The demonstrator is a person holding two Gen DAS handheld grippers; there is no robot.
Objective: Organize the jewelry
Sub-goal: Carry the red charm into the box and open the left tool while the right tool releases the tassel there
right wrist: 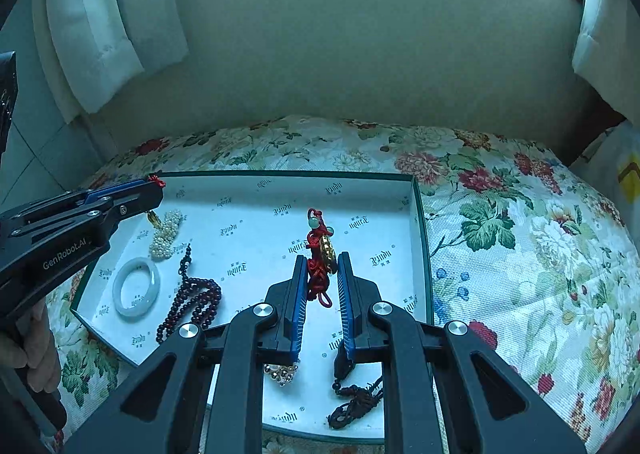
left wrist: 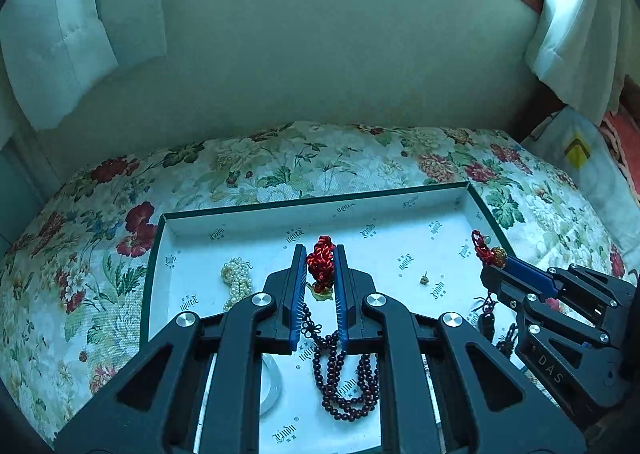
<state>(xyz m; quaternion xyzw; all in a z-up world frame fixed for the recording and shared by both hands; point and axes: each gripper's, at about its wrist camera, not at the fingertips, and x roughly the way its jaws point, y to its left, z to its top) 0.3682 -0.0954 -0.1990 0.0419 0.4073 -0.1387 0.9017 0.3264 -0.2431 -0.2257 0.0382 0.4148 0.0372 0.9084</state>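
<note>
Jewelry lies in a shallow white box [right wrist: 416,209] on a floral bed [right wrist: 520,238]. Leftmost, off the left gripper [left wrist: 320,266], sit a jade bangle [right wrist: 136,290], a pearl strand [right wrist: 166,234] and dark red prayer beads [right wrist: 192,302]. That gripper's jaws pinch a red knotted cord charm [left wrist: 321,260], long axis running along the jaws. Further right, the right gripper [right wrist: 323,274] pinches a second red charm with a gold coin [right wrist: 326,250]. Open box floor lies just ahead of its jaws, so lowering there looks simplest.

The left tongs [right wrist: 154,189] read "GenRobot.AI"; the right tongs [left wrist: 494,264] show what looks like "DAS".
</note>
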